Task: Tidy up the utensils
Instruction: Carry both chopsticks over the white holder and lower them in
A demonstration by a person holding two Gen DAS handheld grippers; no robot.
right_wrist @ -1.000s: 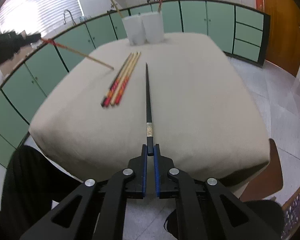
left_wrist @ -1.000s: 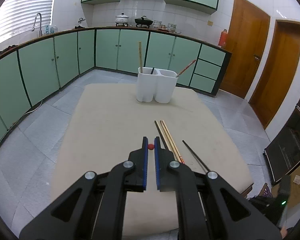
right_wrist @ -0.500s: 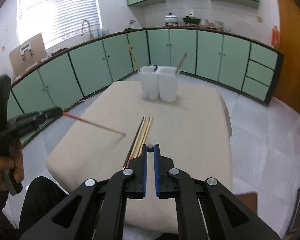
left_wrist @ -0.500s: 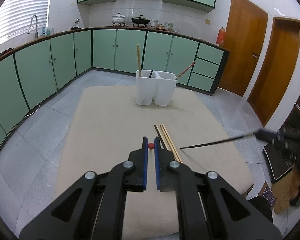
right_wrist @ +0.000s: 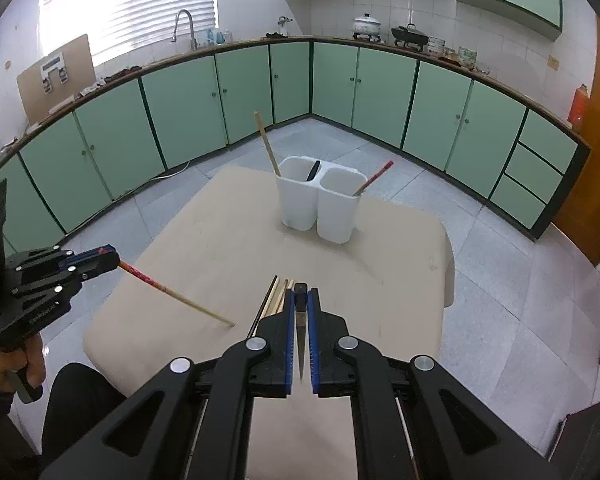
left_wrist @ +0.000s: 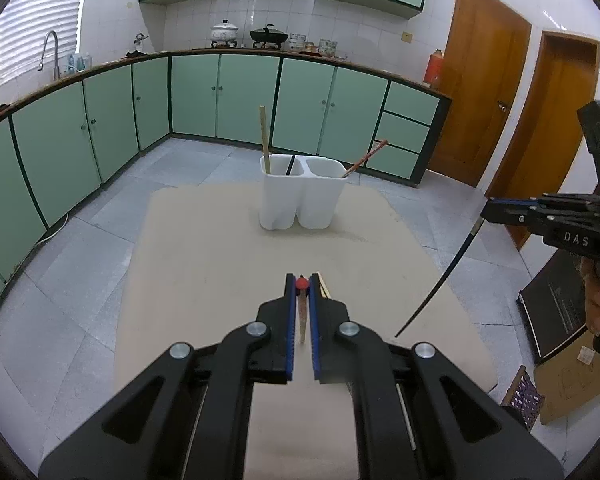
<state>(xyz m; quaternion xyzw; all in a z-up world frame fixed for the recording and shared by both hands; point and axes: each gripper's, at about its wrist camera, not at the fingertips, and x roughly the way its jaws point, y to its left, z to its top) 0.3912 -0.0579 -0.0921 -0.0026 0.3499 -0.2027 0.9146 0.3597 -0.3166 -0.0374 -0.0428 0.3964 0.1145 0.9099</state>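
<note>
My left gripper (left_wrist: 301, 280) is shut on a wooden chopstick with a red end (left_wrist: 302, 320), held in the air above the beige table (left_wrist: 204, 264). In the right wrist view that chopstick (right_wrist: 172, 292) slants down from the left gripper (right_wrist: 114, 258) towards the cloth. My right gripper (right_wrist: 300, 292) is shut on a black chopstick (right_wrist: 300, 344), which in the left wrist view hangs as a black chopstick (left_wrist: 440, 280) below the right gripper (left_wrist: 486, 210). A white two-compartment holder (right_wrist: 320, 200) stands at the table's far side. Loose chopsticks (right_wrist: 274, 300) lie on the cloth.
The holder (left_wrist: 302, 194) has a wooden and a black stick in its left cup and a red-ended one in its right cup. Green cabinets ring the room. A person's hand (right_wrist: 4, 364) and dark-clothed knee are at the table's near left edge.
The right gripper has lifted the black chopstick off the table and risen high above the near edge. The left gripper has risen a little and moved towards the holder with its chopstick.
</note>
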